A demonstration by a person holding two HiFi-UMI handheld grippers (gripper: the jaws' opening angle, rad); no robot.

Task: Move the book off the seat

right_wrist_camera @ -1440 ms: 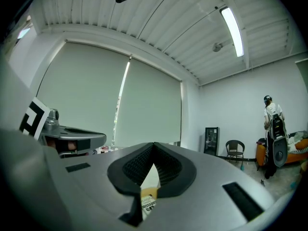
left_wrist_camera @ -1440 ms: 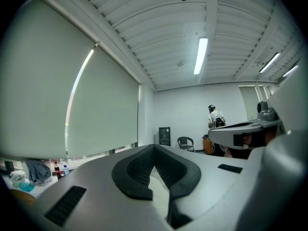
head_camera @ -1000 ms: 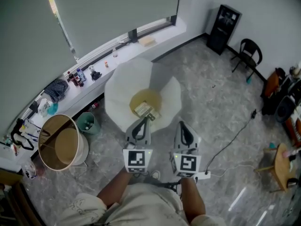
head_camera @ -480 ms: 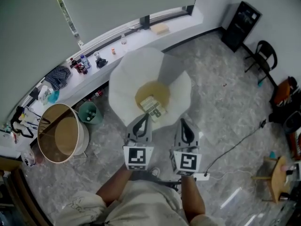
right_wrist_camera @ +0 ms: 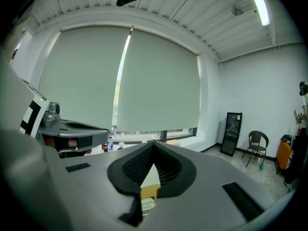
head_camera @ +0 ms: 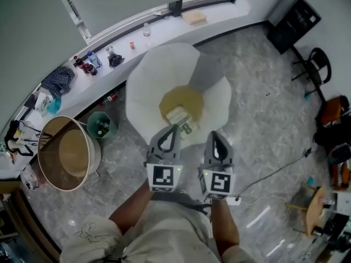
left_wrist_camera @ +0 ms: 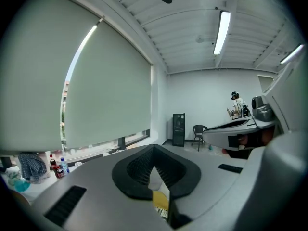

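**Both grippers poised over the book, neither one holding it yet**

The left gripper [head_camera: 175, 128] is keeping its jaws pressed together on nothing, with its tip just beside the near edge of the pale paperback book with dark print [head_camera: 181, 119]. The book is lying on the round mustard-yellow cushion [head_camera: 184, 98] in the middle of the white petal-shaped seat [head_camera: 156, 84]. The right gripper [head_camera: 213, 135], likewise closed and empty, is hanging at the book's 4 o'clock. By my judgement, one pair of jaws is needing to spread, pinch that near edge and lift straight up, since the seat's raised white petals are ringing the cushion. The round tan wooden tub [head_camera: 66, 153] and the green bin [head_camera: 100, 127] are standing at the seat's 8 o'clock, and the black chair [head_camera: 319, 64] is sitting well apart at 2 o'clock.
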